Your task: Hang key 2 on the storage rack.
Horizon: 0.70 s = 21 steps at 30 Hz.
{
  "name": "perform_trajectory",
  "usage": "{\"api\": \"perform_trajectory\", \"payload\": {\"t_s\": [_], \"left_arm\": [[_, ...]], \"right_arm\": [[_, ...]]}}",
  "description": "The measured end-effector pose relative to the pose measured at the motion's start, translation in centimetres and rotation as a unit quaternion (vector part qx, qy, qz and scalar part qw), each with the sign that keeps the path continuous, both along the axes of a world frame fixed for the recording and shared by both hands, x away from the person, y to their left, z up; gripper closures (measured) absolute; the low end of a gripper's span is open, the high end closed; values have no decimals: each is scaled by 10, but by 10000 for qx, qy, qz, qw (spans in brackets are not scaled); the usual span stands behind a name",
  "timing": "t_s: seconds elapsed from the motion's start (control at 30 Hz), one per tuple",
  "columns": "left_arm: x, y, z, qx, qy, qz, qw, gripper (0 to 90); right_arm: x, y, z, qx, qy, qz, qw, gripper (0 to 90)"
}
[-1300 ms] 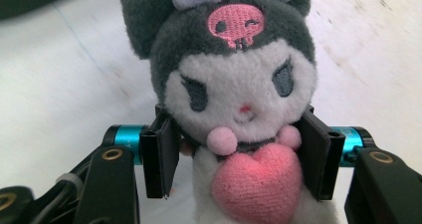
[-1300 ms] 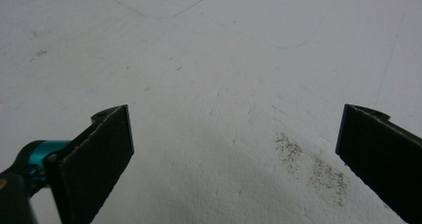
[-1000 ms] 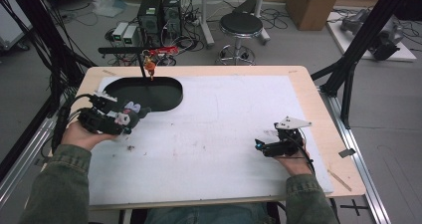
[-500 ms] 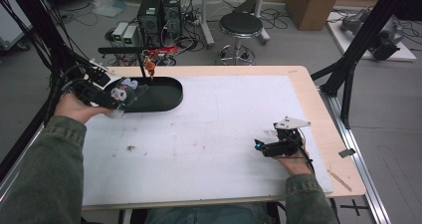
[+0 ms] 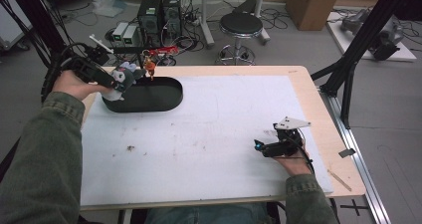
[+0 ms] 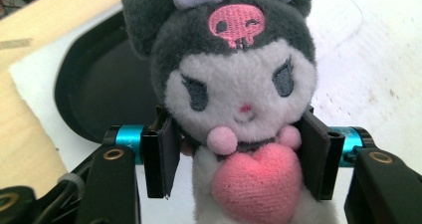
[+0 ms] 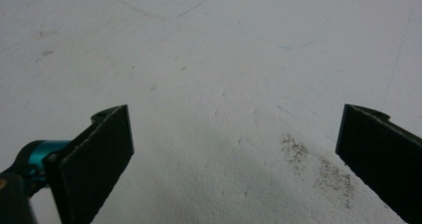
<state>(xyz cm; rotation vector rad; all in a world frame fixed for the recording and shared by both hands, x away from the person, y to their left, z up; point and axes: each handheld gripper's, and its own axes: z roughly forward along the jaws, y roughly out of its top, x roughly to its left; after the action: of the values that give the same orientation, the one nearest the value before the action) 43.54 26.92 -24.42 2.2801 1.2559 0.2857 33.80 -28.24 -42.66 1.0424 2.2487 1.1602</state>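
My left gripper is shut on a small plush doll with a grey-black hood, a white face, a pink skull mark and a pink heart. Both pads press on its neck. It hangs above the left end of a black oval tray at the table's far left. My right gripper rests low over the white mat at the front right, open, with nothing between its jaws.
The mat covers most of a wooden table. A small orange-and-red object stands at the tray's far rim. Beyond the table are a stool, computer boxes and cables. A black frame leg stands at the right.
My left hand has carried the plush doll up and away from me, from the mat's left side to above the black tray. The right gripper has stayed put.
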Motion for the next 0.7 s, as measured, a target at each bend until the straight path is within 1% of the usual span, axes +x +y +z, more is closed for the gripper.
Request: {"api": "perform_trajectory", "payload": {"t_s": [0.07,0.17,0.23,0.27,0.3,0.4,0.47,0.5,0.57,0.6,0.63,0.7], "left_arm": [[4,2,4,-22,7,41,10000,426],[10,5,9,51,45,121,9999,426],[13,8,12,103,37,243,9996,426],[15,10,13,97,46,281,9995,427],[16,12,14,64,44,308,9995,427],[21,18,16,55,21,391,9992,426],[24,23,17,-36,-1,453,9990,427],[26,25,16,-108,31,472,9988,427],[29,28,15,-104,90,527,9985,427],[31,28,15,-103,83,545,9984,426],[32,29,15,-143,102,541,9984,426],[34,31,16,-218,71,556,9982,427]], "right_arm": [[0,0,0,8,10,2,10000,6],[0,1,-1,8,24,18,10000,6],[0,1,0,14,30,5,10000,6],[0,1,0,17,25,2,10000,6],[0,0,0,6,2,2,10000,6],[-1,0,0,2,5,3,10000,6],[-1,0,0,-2,9,-1,10000,6],[-1,0,0,2,11,-5,10000,6],[0,0,0,7,-7,-1,10000,6],[0,0,0,22,-5,-7,10000,6],[0,0,0,24,-2,-8,10000,6],[0,0,0,29,2,-14,10000,6]]}}
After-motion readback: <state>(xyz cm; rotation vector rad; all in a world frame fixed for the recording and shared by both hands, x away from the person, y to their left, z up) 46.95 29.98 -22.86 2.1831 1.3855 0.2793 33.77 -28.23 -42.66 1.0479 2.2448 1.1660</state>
